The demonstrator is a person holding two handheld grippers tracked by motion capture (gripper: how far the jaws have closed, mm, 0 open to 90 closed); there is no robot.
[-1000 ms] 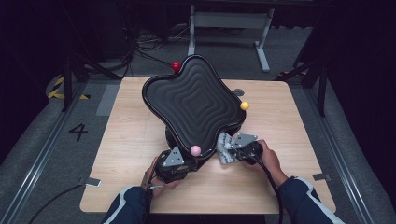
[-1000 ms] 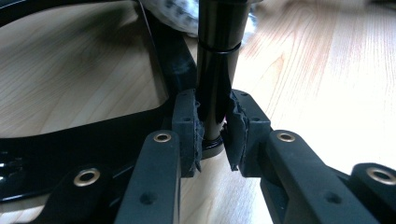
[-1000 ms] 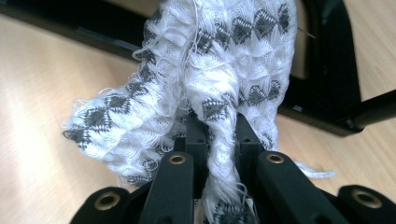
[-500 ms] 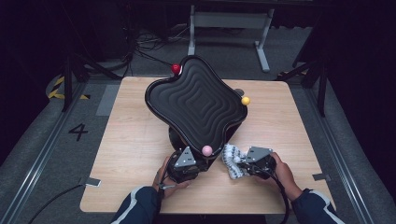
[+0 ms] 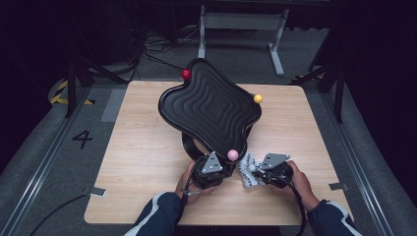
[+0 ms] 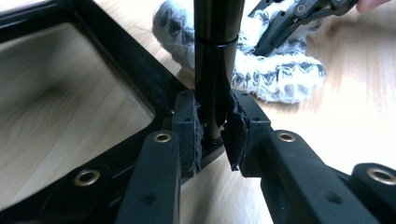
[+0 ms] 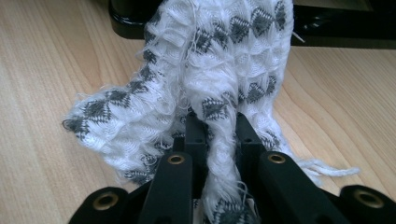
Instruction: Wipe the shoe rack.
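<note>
A black wavy board (image 5: pixel 211 110) stands tilted on a black stand, with a red ball (image 5: pixel 186 74), a yellow ball (image 5: pixel 257 99) and a pink ball (image 5: pixel 232 155) at its corners. Under the pink ball, my left gripper (image 5: pixel 211 169) is shut on the stand's upright black post (image 6: pixel 217 56), its pads (image 6: pixel 236 128) pressed against both sides. Just to its right, my right gripper (image 5: pixel 258 172) is shut on a white cloth with a grey diamond pattern (image 7: pixel 219 56). A twisted strand of the cloth runs between the jaws and the rest lies bunched on the table.
The stand's black base frame (image 6: pixel 130 70) lies flat on the light wooden table (image 5: pixel 137 147). The cloth (image 6: pixel 280 77) rests against that frame (image 7: pixel 336 32). Beyond the table are dark floor, cables and a grey metal stand (image 5: pixel 236 22).
Both hands have moved right along the front of the table. The board has turned with the left gripper, its pink corner swinging right. The cloth has travelled with the right gripper.
</note>
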